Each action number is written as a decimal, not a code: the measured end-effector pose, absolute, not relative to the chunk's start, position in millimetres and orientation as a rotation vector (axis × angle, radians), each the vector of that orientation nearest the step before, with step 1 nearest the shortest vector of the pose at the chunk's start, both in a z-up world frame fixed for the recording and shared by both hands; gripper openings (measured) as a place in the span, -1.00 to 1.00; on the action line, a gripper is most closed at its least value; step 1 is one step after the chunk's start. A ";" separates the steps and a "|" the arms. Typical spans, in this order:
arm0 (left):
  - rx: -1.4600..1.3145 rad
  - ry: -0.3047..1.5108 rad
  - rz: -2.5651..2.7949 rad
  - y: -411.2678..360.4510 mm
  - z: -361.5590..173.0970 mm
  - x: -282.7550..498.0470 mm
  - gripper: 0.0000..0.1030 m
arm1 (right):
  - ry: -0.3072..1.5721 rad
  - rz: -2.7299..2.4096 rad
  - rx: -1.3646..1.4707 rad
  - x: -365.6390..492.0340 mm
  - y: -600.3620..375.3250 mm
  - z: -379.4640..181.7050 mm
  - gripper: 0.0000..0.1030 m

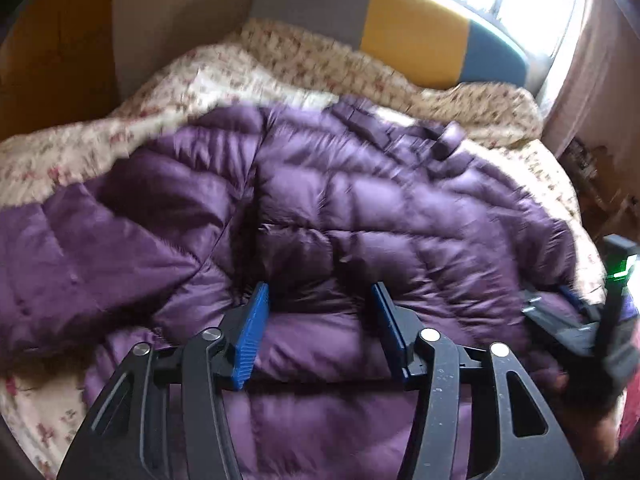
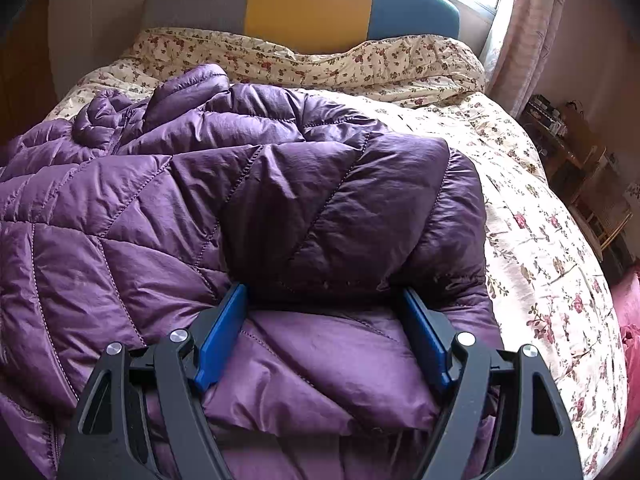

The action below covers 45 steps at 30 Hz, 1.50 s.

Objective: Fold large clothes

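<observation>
A purple quilted down jacket (image 1: 360, 208) lies spread over the bed and looks partly folded over itself. In the left wrist view my left gripper (image 1: 320, 288) hovers low over the jacket's near part. Its blue pads (image 1: 250, 336) stand apart with a puffed bulge of fabric between them, not squeezed. In the right wrist view the jacket (image 2: 200, 208) shows a doubled-over flap near its right edge. My right gripper (image 2: 324, 288) stands wide open at that flap's near fold, with purple fabric lying loose between its pads (image 2: 222, 336). The right tool's black body with a green light (image 1: 620, 272) shows at the left view's right edge.
The jacket rests on a floral quilt (image 2: 540, 248) that covers the bed. A grey, yellow and blue headboard (image 2: 312, 4) stands at the far end under a bright window. A pink curtain (image 2: 528, 32) and cluttered shelves (image 2: 580, 176) are on the right, wooden furniture (image 1: 52, 52) on the left.
</observation>
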State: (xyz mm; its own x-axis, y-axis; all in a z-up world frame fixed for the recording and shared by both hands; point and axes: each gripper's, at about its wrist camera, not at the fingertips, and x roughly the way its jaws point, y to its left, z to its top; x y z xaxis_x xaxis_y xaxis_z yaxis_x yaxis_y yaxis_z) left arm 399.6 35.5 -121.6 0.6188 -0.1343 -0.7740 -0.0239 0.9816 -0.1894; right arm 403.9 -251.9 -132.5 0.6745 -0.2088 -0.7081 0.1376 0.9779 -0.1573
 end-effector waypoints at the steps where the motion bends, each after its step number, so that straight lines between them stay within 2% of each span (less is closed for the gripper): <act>1: -0.213 0.905 -0.073 38.5 -128.0 400.2 0.01 | 0.807 -0.194 -0.093 403.9 -252.2 -132.7 0.49; 9: -0.271 0.882 -0.092 45.8 -125.3 389.9 0.01 | 0.797 -0.191 -0.095 402.4 -254.2 -134.2 0.50; 11: -0.326 0.869 -0.093 54.5 -115.8 374.4 0.16 | 0.797 -0.188 -0.094 401.2 -255.7 -134.3 0.50; 12: -0.345 0.859 -0.077 59.3 -111.4 365.4 0.44 | 0.797 -0.189 -0.095 401.4 -255.7 -134.1 0.51; 13: -0.378 0.837 -0.056 68.0 -105.6 353.1 0.48 | 0.796 -0.190 -0.096 401.5 -255.2 -134.1 0.51; 18: -0.581 0.778 0.078 145.9 -93.3 281.3 0.48 | 0.795 -0.192 -0.098 401.7 -254.9 -133.9 0.51; 22: -0.773 0.723 0.283 234.0 -98.0 206.2 0.48 | 0.792 -0.190 -0.094 401.4 -256.3 -133.4 0.51; 28: -0.989 0.630 0.506 339.1 -109.8 140.8 0.47 | 0.789 -0.191 -0.094 401.3 -257.4 -132.5 0.51; 29: -1.025 0.609 0.524 351.0 -110.9 138.3 0.44 | 0.790 -0.191 -0.092 401.4 -257.1 -132.4 0.51; 30: -1.061 0.592 0.536 363.5 -112.5 135.4 0.32 | 0.790 -0.192 -0.094 401.6 -256.7 -132.2 0.51; 36: -1.189 0.530 0.624 420.2 -130.3 140.0 0.27 | 0.789 -0.194 -0.096 401.8 -255.9 -132.9 0.51; 38: -1.170 0.540 0.634 427.8 -132.1 147.0 -0.08 | 0.789 -0.193 -0.094 401.8 -257.0 -133.1 0.51; 39: -1.160 0.554 0.640 431.0 -134.2 150.2 -0.59 | 0.789 -0.193 -0.095 401.9 -256.3 -133.0 0.51; 40: -1.156 0.558 0.642 433.4 -134.9 153.5 -0.72 | 0.789 -0.193 -0.095 401.7 -256.2 -133.4 0.51; 42: -1.092 0.567 0.640 430.2 -128.3 161.2 -0.81 | 0.788 -0.196 -0.096 402.1 -256.9 -132.5 0.51; 45: -0.984 0.569 0.602 413.6 -108.2 176.1 -0.81 | 0.786 -0.204 -0.092 401.6 -257.7 -131.0 0.51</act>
